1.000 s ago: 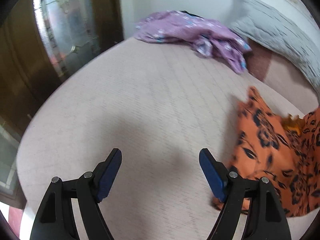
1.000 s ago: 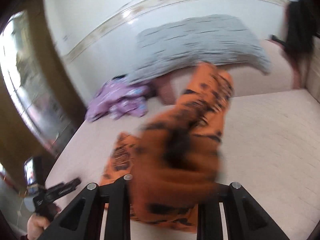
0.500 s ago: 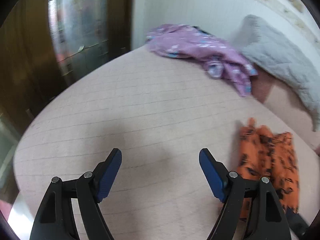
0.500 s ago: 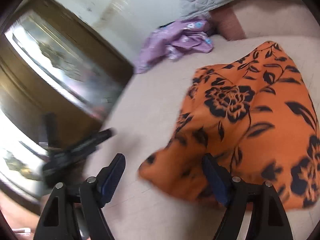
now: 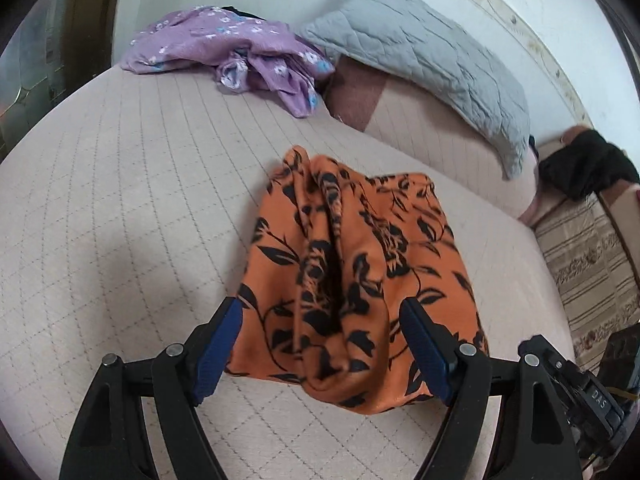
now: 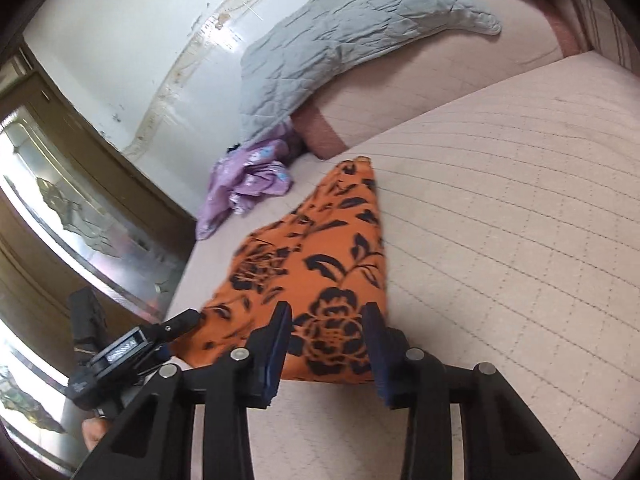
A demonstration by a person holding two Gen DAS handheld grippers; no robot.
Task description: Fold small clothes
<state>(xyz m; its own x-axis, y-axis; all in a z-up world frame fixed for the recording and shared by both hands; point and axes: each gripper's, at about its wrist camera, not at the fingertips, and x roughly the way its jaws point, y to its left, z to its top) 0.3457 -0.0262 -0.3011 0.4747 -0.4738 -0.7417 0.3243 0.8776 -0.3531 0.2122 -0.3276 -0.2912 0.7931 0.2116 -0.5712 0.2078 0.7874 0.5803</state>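
Left gripper (image 5: 320,344): jaws spread wide, empty, straddling the near hem of the orange, black-flowered small garment (image 5: 352,280). Right gripper (image 6: 326,344): jaws just closing, half shut, over the same garment's near edge, pads not visibly pressing. Garment lying rumpled and bunched on the pink quilted mattress (image 5: 120,200); purple flowered cloth (image 5: 240,52) and grey quilted pillow (image 5: 432,64) well beyond. Probably the grasping step: next, pinching both near corners and spreading flat.
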